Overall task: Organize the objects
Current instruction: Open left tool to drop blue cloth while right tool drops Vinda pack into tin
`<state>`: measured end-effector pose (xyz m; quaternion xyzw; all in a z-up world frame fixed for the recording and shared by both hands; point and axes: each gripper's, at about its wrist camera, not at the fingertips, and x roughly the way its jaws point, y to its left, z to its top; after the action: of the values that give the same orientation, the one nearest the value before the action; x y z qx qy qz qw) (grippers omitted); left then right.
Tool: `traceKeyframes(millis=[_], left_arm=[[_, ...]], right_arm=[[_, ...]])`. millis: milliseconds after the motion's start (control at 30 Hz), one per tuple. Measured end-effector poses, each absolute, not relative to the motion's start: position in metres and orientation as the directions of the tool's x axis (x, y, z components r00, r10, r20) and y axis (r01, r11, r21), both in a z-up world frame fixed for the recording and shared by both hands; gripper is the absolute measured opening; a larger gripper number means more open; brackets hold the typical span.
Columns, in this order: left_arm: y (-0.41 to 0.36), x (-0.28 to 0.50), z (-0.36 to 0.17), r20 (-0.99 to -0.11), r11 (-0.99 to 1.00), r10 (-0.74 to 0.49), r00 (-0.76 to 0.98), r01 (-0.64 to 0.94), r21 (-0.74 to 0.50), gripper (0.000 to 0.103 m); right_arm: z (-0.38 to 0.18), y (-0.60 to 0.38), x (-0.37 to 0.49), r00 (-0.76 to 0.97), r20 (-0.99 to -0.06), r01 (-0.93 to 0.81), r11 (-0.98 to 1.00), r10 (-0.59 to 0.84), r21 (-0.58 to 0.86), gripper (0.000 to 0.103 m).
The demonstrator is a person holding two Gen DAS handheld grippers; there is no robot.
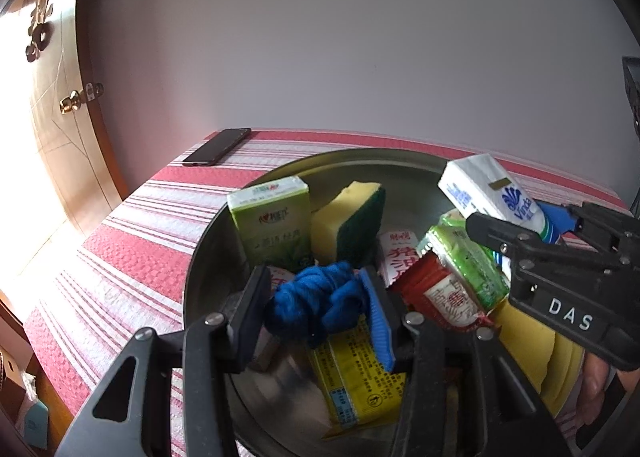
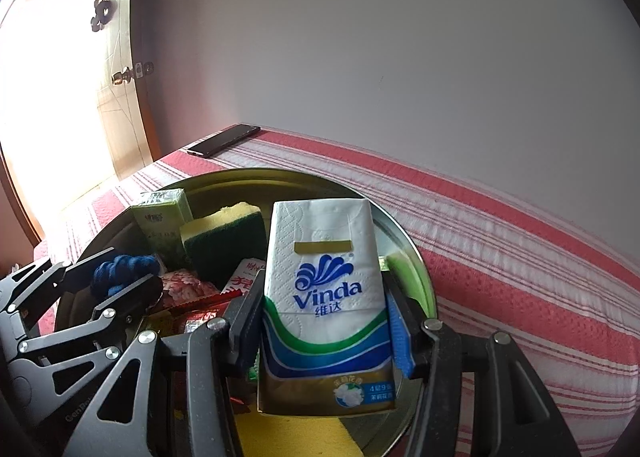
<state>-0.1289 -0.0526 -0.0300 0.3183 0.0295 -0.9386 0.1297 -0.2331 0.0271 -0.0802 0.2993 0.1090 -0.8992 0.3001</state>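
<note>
A round metal basin [image 1: 208,241] on the striped cloth holds several items. My left gripper [image 1: 316,305] is shut on a blue yarn bundle [image 1: 320,297], held above a yellow packet [image 1: 356,373] in the basin. My right gripper [image 2: 324,309] is shut on a white Vinda tissue pack [image 2: 324,289], held upright over the basin [image 2: 416,257]; the pack also shows in the left wrist view [image 1: 492,193]. A green tissue pack [image 1: 272,225] and a yellow-green sponge [image 1: 348,221] stand at the basin's far side. Red packets [image 1: 436,289] lie in the middle.
A black phone [image 1: 218,147] lies at the table's far left corner, by the wall. A wooden door [image 1: 60,97] with a brass knob stands to the left. The red and white striped cloth [image 2: 520,257] covers the table around the basin.
</note>
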Motion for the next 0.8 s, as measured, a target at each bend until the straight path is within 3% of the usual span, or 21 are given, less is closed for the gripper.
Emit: traceKeyframes(millis=[200, 267, 333, 533, 800], left_arm=[[-0.050, -0.128, -0.029, -0.603, -0.964, -0.232, -0.764, 0.263, 0.037, 0.047], [-0.051, -0.127, -0.028, -0.600, -0.964, -0.232, -0.766, 0.263, 0.036, 0.055], [-0.051, -0.124, -0.025, -0.591, -0.964, -0.234, -0.772, 0.265, 0.035, 0.073], [-0.048, -0.115, -0.019, -0.571, -0.962, -0.250, -0.782, 0.267, 0.056, 0.099], [-0.048, -0.098, -0.008, -0.558, -0.956, -0.276, -0.782, 0.283, 0.077, 0.102]], right_arm=[[-0.081, 0.028, -0.233, -0.635, -0.609, 0.602, -0.799, -0.476, -0.004, 0.056], [-0.080, 0.030, -0.231, -0.644, -0.602, 0.595, -0.804, -0.471, -0.008, 0.059], [-0.078, 0.034, -0.229, -0.656, -0.594, 0.587, -0.810, -0.466, -0.012, 0.064], [-0.070, 0.047, -0.219, -0.678, -0.574, 0.563, -0.826, -0.459, -0.005, 0.068], [-0.055, 0.065, -0.192, -0.716, -0.529, 0.549, -0.836, -0.456, -0.022, 0.068]])
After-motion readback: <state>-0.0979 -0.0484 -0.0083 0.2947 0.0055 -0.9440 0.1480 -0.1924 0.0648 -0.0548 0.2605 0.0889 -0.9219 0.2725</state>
